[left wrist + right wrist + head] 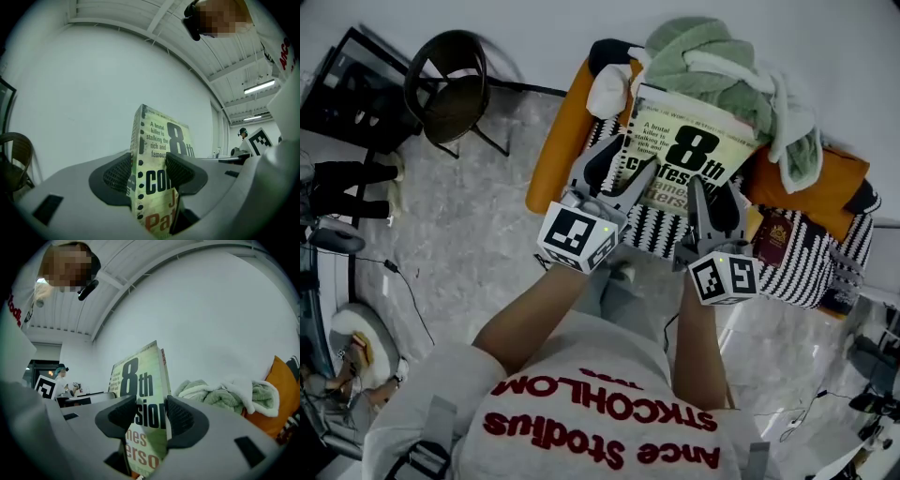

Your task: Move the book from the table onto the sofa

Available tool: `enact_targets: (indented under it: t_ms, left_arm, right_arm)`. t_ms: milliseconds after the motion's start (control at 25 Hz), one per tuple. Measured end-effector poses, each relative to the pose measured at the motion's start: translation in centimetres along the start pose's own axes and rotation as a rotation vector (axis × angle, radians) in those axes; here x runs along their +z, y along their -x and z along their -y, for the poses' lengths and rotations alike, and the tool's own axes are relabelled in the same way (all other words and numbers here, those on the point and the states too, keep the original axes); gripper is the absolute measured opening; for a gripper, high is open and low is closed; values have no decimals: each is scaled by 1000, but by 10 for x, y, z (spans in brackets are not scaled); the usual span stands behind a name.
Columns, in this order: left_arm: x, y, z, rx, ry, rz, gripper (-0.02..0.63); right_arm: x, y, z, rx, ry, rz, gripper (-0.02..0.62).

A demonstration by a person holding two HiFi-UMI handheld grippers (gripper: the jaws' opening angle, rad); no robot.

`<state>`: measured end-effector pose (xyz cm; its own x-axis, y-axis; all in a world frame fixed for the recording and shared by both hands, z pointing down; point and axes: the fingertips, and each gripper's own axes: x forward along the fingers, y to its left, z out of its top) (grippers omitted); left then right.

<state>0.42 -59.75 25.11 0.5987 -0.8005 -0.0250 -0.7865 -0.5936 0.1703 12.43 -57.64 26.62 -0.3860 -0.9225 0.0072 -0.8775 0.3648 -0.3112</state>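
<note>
Head view: the left gripper (pixel 622 171) and the right gripper (pixel 717 202) both hold the book (pixel 689 150) by its near edge. It is over the sofa (pixel 811 262), which has a striped cover, orange cushions (pixel 825 178) and a fluffy green blanket (pixel 712 56). Only this view shows a red booklet (pixel 776 232) lying on the stripes.

Left gripper view: ribbed black pads (pixel 117 174) press the book from both sides.

Right gripper view: the jaws pinch the book too, and the blanket is behind it.

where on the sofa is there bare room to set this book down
Most open: the striped throw right of the maroon booklet, toward the view's right edge. A smaller striped strip shows just below the held book. The far side is crowded: a green blanket and a white cushion are piled there.
</note>
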Motion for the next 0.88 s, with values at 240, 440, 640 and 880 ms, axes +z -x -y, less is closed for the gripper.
enact_targets:
  t_ms: [240, 440, 640, 880]
  left_arm:
    - [-29, -11, -7, -22, 29, -45, 232]
    - [-60, -20, -17, -24, 63, -79, 232]
    - [-99, -31, -23, -20, 110, -104, 232]
    - [-155, -45, -35, -6, 158, -150, 232]
  right_arm:
    - [-27, -3, 15, -43, -22, -20, 225]
    - [-54, -11, 30, -72, -53, -47, 225]
    - [-82, -16, 51, -88, -65, -66, 225]
    - [-127, -26, 80, -97, -82, -105, 222]
